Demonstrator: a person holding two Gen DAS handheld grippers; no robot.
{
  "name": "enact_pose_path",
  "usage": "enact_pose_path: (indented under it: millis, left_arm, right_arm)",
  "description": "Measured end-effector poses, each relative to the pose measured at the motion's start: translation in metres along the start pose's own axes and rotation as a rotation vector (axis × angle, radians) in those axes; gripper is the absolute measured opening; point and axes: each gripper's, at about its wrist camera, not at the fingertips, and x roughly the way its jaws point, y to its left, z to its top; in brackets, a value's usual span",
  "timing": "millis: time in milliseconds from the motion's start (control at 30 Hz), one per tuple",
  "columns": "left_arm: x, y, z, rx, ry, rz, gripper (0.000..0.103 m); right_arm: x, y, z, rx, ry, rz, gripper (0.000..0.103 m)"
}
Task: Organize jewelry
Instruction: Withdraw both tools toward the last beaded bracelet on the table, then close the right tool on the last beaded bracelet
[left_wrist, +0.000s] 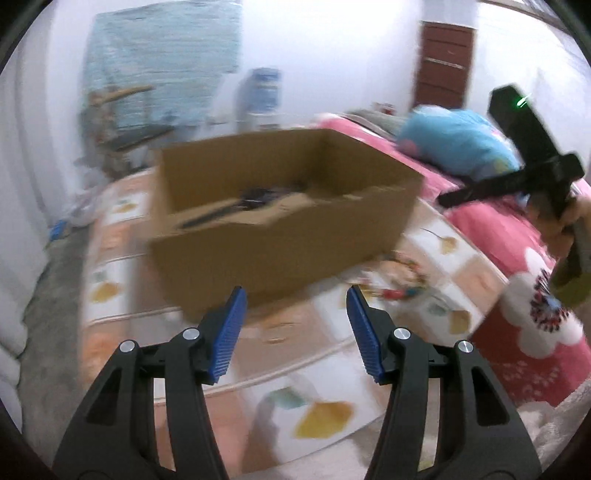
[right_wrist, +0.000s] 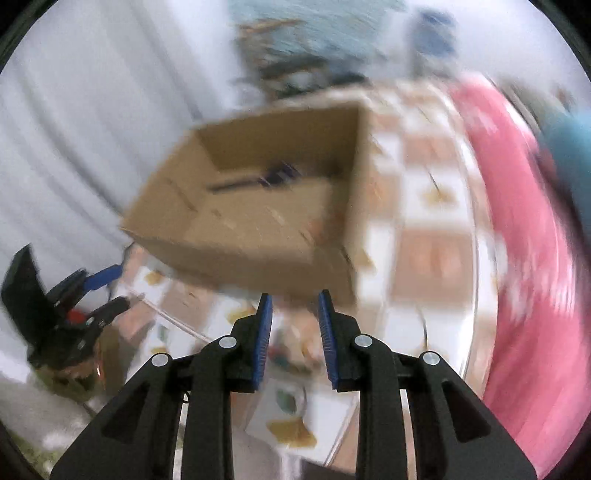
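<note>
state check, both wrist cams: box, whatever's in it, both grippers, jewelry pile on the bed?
cardboard box: open at the top, upright on the bed.
dark item: lying on the box floor; too blurred to identify.
left gripper: jaws open, nothing between them.
right gripper: jaws apart, narrower gap, nothing held.
small colourful items: loose on the patterned sheet, outside the box.

Both cameras look forward and downward along their own blue-padded fingers at the open cardboard box (left_wrist: 280, 206) on the patterned bed cover (left_wrist: 325, 410). The left wrist view faces the box's long near wall from fairly close, the pink blanket (left_wrist: 517, 236) to the box's right. The right wrist view looks more steeply down, seemingly nearer, though blurred. Both share the box, its dark contents and the cover before it.
</note>
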Motion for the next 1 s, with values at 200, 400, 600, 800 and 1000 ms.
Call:
enact_pose_path:
  millis: [200, 400, 600, 800, 1000]
  left_arm:
    - [0.058, -0.042, 0.007, 0.032, 0.063, -0.079, 0.054]
    - [0.104, -0.049, 0.017, -0.03, 0.122, -0.097, 0.048]
    - [0.124, -0.058, 0.015, -0.029, 0.189, -0.065, 0.031]
    - [0.128, -0.059, 0.012, -0.024, 0.21, -0.014, 0.025]
    - [0.127, -0.065, 0.01, -0.01, 0.199, -0.002, 0.009]
  right_arm:
    - [0.032, -0.023, -0.033, 0.166, -0.004, -0.005, 0.026]
    - [0.038, -0.011, -0.032, 0.133, -0.049, -0.028, 0.026]
    - [0.045, -0.012, -0.033, 0.114, -0.041, -0.036, 0.026]
    - [0.047, -0.014, -0.035, 0.113, -0.041, -0.051, 0.025]
    - [0.055, -0.004, -0.033, 0.076, -0.038, -0.061, 0.013]
